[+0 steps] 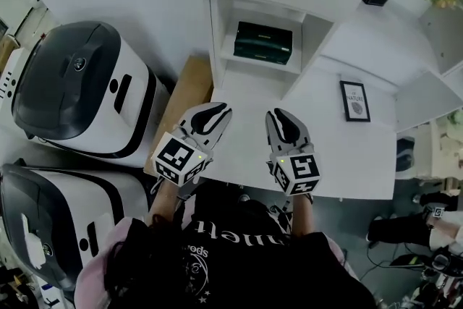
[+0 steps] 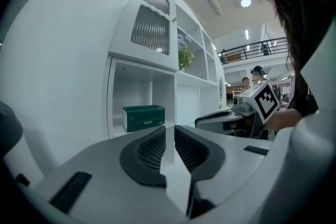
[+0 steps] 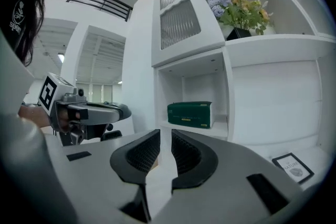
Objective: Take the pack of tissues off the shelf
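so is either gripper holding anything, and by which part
Nothing is held. The left gripper and right gripper are both shut and empty; the pack of tissues sits on the shelf.

Left gripper point(image 2: 169, 132), dark ribbed jaws closed on nothing, faces the rectangular dark-green tissue pack point(image 2: 143, 117) inside the white shelf cubby point(image 2: 131, 89).

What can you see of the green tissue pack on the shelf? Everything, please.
The pack of tissues is a dark green, box-shaped block. Its long front face carries small pale print and a yellowish mark, too small to read. Whether it is film or card cannot be told. It lies flat, long side forward, alone in an open white shelf compartment. Only the shelf board touches it; the left gripper and right gripper are well short of it.
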{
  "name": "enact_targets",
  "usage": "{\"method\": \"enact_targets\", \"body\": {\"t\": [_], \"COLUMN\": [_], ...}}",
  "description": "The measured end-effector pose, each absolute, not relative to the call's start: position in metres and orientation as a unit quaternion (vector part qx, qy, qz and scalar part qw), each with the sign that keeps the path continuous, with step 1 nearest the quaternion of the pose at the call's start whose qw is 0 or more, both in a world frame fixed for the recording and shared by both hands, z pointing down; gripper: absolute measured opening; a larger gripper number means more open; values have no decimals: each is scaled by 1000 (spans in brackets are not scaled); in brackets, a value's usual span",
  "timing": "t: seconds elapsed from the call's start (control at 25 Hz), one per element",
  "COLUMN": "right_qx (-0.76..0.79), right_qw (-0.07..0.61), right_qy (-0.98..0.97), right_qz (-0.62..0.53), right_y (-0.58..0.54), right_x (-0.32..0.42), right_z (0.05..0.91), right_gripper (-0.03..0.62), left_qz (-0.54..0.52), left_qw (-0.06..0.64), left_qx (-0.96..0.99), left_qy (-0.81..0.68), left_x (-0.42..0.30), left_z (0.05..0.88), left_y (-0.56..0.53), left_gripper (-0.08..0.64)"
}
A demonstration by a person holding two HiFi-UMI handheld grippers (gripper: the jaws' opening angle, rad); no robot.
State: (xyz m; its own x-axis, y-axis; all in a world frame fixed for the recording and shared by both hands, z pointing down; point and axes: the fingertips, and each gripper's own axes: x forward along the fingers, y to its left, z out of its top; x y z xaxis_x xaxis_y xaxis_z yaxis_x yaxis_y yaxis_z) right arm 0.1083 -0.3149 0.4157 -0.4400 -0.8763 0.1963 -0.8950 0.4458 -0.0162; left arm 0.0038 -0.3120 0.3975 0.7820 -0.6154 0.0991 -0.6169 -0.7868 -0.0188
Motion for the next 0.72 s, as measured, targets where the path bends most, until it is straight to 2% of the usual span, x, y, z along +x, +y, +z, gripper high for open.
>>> {"method": "enact_targets", "body": {"t": [0.44, 0.6, 0.72], "right_qx": [568, 580, 582], "right_qw": [108, 113, 116], "right_qy": [-815, -806, -804], "right_qz": [38, 37, 39], "right_y": [-393, -419, -436], "right_x": [135, 146, 150], "right_z": [418, 416, 414], "right_gripper": [78, 84, 127], "left_qz": [58, 63, 60], "left_qw": [-4, -3, 5], "left_qx": [943, 943, 941], "left_qy": [-329, -328, -334], "left_x": [6, 14, 17], "left_z": [403, 406, 408], "left_y": [-397, -426, -446], "left_gripper": [49, 121, 129]}}
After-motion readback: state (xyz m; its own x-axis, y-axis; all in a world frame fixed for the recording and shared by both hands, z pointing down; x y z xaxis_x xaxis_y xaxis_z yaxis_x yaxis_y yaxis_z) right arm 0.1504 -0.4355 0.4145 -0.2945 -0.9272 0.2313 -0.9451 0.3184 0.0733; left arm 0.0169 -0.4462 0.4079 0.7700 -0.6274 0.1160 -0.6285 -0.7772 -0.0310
